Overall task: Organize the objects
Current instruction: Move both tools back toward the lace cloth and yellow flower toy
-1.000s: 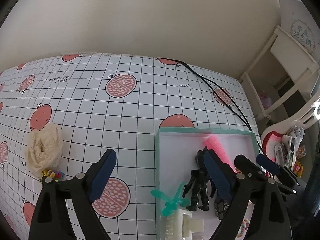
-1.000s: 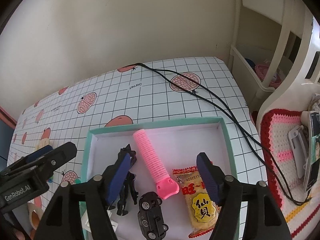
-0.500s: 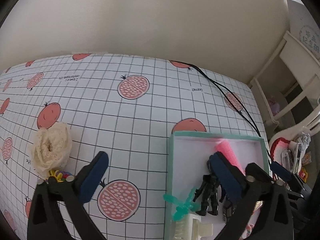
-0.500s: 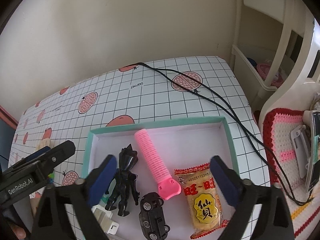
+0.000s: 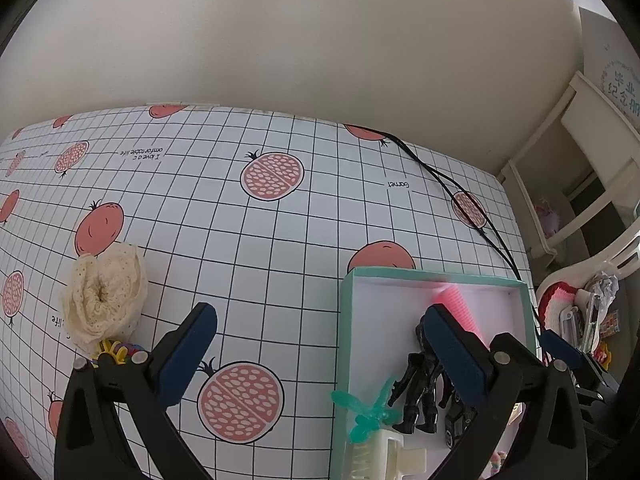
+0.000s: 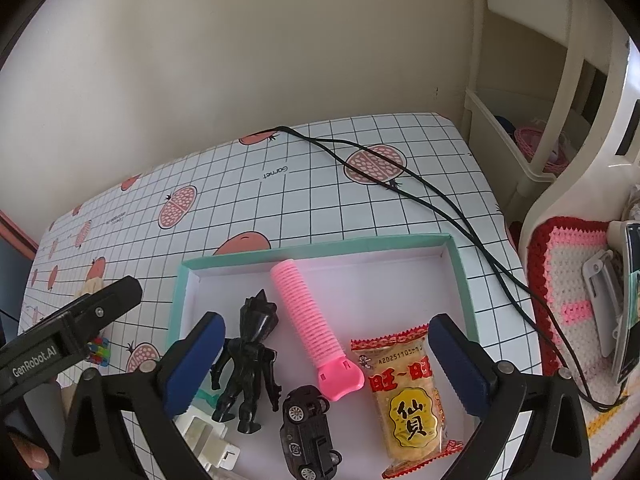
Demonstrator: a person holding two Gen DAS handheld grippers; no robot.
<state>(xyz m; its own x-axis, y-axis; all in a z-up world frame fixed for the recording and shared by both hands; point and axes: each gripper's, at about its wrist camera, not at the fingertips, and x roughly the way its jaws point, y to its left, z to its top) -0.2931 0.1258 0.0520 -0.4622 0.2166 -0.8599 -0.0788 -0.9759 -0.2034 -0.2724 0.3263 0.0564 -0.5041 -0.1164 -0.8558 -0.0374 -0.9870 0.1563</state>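
A white tray with a teal rim lies on the checked tablecloth. In it lie a pink hair roller, a black toy figure, a black toy car, a yellow snack packet and a white hair clip. My right gripper hovers over them, its jaws opening wide and its pads touching nothing. My left gripper hangs open over the tray's left rim, near a teal dragonfly clip. A cream lace scrunchie and small colourful hair ties lie left of it on the cloth.
A black cable runs across the table's far right corner, past the tray. A white chair with a crocheted cushion stands right of the table, with clutter on it. A wall bounds the far edge.
Both grippers' jaws have spread wider. The right gripper's left finger has drawn clear of the black figure. The left wrist view has shifted a little to the left.
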